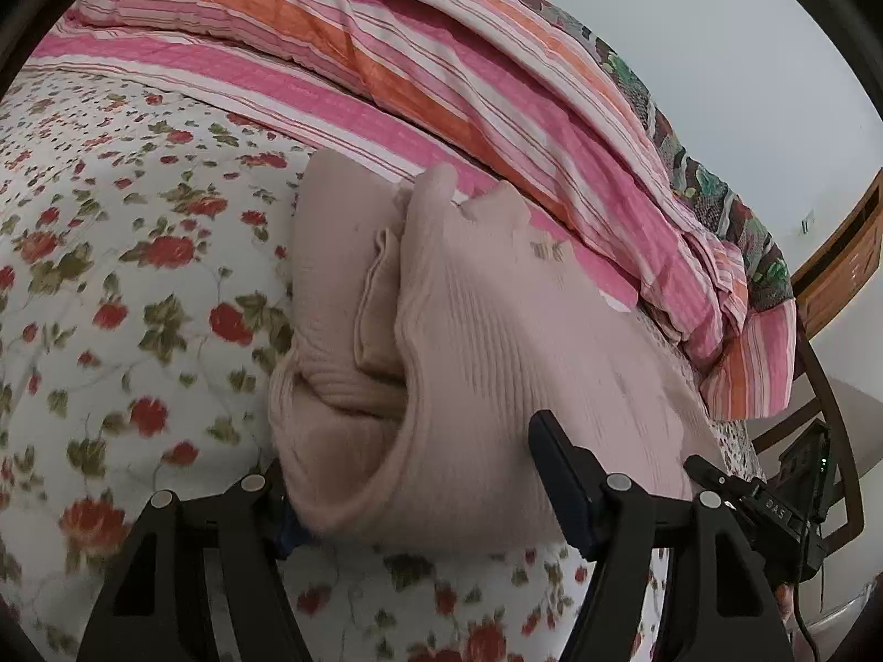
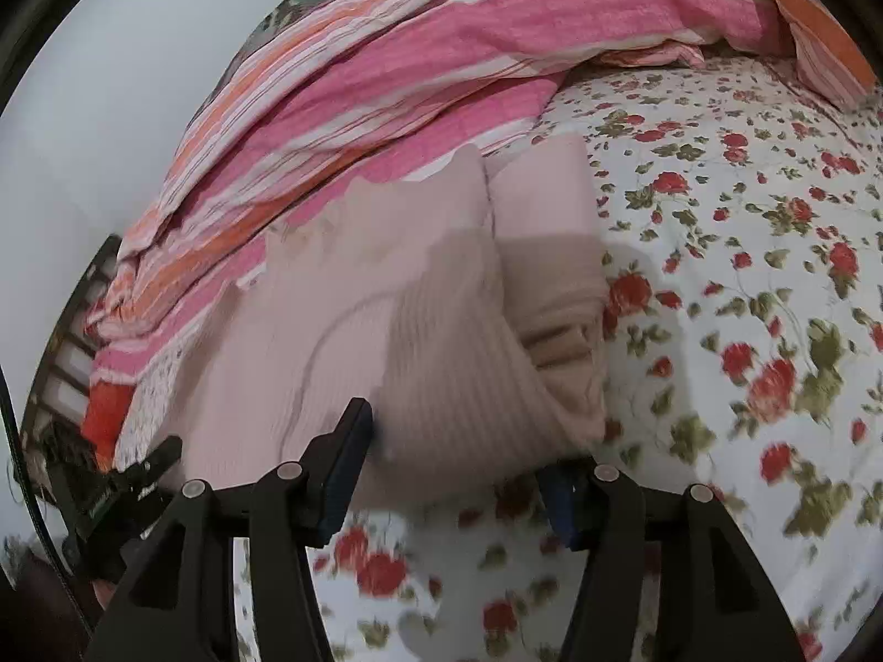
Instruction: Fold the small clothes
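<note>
A: What is seen nearest the cameras?

B: In the left wrist view the left tool (image 1: 419,474) is seen with its jaws spread wide, the near hem of a pale pink ribbed garment (image 1: 469,364) lying between them. One pad (image 1: 557,474) is laid against the knit; the other is hidden under the cloth, so a grip cannot be confirmed. In the right wrist view the right tool (image 2: 458,463) is likewise held wide, with the same garment (image 2: 386,331) draped between its fingers and one pad (image 2: 345,469) touching the fabric.

A: And the surface?

B: The garment is carried by a bed covered with a white sheet printed with red roses (image 1: 127,287). The sheet (image 2: 745,331) is seen bare to the garment's outer side in each view.

A: How is the garment laid?

B: Its long axis is run away from the tools toward the far side of the bed. It is partly folded, a narrower doubled layer lying beside the wider ribbed panel. Its far end is set against a pink and orange striped quilt (image 1: 441,83), bunched along the bed's far edge.

A: What lies beyond?

B: A plain pale wall (image 1: 717,55) is seen behind the quilt (image 2: 386,83).

A: Does one view add anything?

B: A wooden frame (image 1: 844,259) at the bed's corner is shown only by the left wrist view, and a shadow across the garment only by the right.
</note>
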Demonstrator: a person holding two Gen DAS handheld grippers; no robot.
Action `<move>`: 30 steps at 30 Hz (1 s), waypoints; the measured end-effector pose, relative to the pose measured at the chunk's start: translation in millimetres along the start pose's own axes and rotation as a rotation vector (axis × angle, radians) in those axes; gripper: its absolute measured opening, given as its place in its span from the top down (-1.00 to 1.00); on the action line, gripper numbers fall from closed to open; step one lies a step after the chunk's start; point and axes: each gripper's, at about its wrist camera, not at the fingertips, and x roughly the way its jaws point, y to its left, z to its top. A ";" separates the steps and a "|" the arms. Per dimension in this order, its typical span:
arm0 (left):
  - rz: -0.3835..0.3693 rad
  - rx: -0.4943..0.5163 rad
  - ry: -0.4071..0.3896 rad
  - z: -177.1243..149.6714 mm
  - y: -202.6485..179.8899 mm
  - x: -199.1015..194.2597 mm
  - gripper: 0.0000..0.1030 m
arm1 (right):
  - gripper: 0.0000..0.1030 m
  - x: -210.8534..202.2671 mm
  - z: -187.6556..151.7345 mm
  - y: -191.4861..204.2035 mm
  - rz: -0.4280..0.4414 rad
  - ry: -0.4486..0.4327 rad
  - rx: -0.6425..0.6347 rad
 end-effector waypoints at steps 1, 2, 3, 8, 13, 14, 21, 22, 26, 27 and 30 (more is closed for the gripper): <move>-0.001 0.000 -0.003 0.5 0.7 0.3 -0.29 | -0.09 2.6 2.5 -1.2 0.004 -0.007 0.016; 0.001 0.002 -0.013 -0.4 0.8 0.0 -0.25 | -0.08 3.9 4.2 -2.6 0.005 -0.012 0.023; 0.011 0.007 -0.022 -1.0 0.2 -0.3 -0.21 | -0.03 5.1 5.4 -3.2 0.004 -0.020 0.027; 0.064 0.025 -0.050 -1.1 -0.9 -0.8 0.30 | 0.58 6.5 3.7 -5.5 0.005 -0.045 0.006; 0.066 0.044 -0.084 -4.0 -0.7 -6.6 0.66 | 0.74 2.5 -1.4 3.0 -0.022 -0.075 -0.063; 0.078 0.058 -0.090 -5.1 -2.6 -7.5 0.67 | 0.74 2.8 -2.9 2.5 -0.026 -0.078 -0.067; 0.162 0.123 -0.123 -10.3 -13.8 -6.2 0.66 | 0.70 2.2 -11.9 6.3 -0.068 -0.130 -0.131; 0.172 0.129 -0.124 -10.8 -14.4 -4.8 0.64 | 0.67 2.4 -13.1 7.1 -0.076 -0.139 -0.138; 0.198 0.137 -0.121 -11.4 -14.2 -1.5 0.55 | 0.65 2.0 -15.3 7.0 -0.080 -0.150 -0.149; 0.197 0.137 -0.122 -11.6 -13.7 -2.0 0.55 | 0.65 1.7 -15.5 6.2 -0.077 -0.150 -0.147; 0.201 0.141 -0.124 -11.3 -14.5 -0.8 0.55 | 0.64 1.4 -15.8 3.3 -0.062 -0.157 -0.129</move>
